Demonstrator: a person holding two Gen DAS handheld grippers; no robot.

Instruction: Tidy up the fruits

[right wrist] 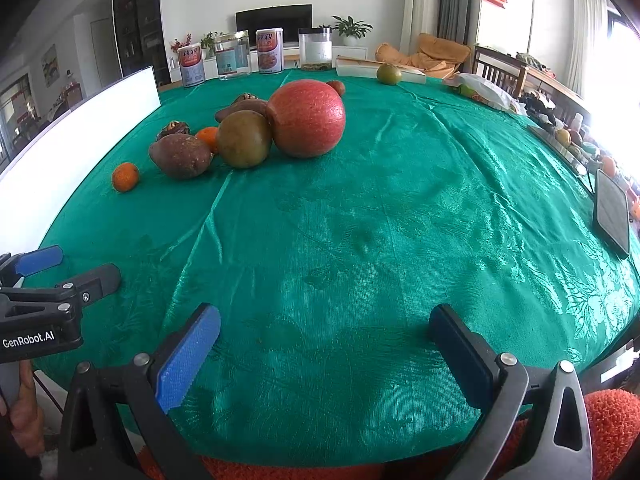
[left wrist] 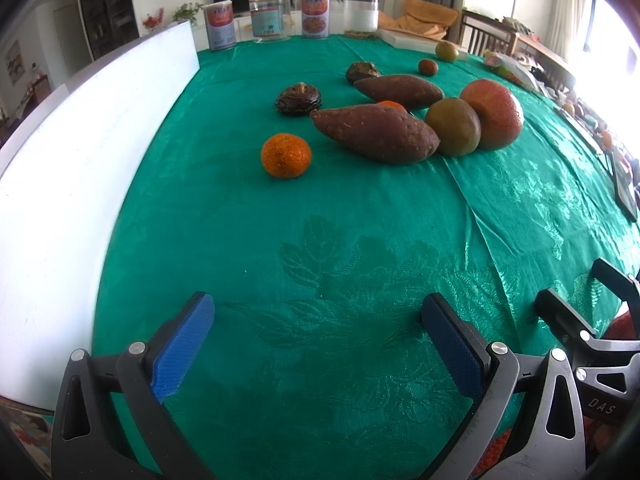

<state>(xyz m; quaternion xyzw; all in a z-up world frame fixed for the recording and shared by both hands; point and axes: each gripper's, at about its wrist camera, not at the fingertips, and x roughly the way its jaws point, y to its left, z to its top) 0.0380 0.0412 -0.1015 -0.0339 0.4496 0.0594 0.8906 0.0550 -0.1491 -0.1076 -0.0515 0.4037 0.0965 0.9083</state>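
Note:
On the green tablecloth lie a small orange, two sweet potatoes, a green-brown round fruit, a large red-orange fruit and two dark brown wrinkled fruits. The right wrist view shows the same pile: red fruit, green-brown fruit, sweet potato, orange. My left gripper is open and empty near the table's front edge. My right gripper is open and empty, to the right of the left one.
A white board stands along the left side. Cans and jars stand at the far edge, with a green fruit and a small reddish fruit nearby. A dark tablet lies at the right edge.

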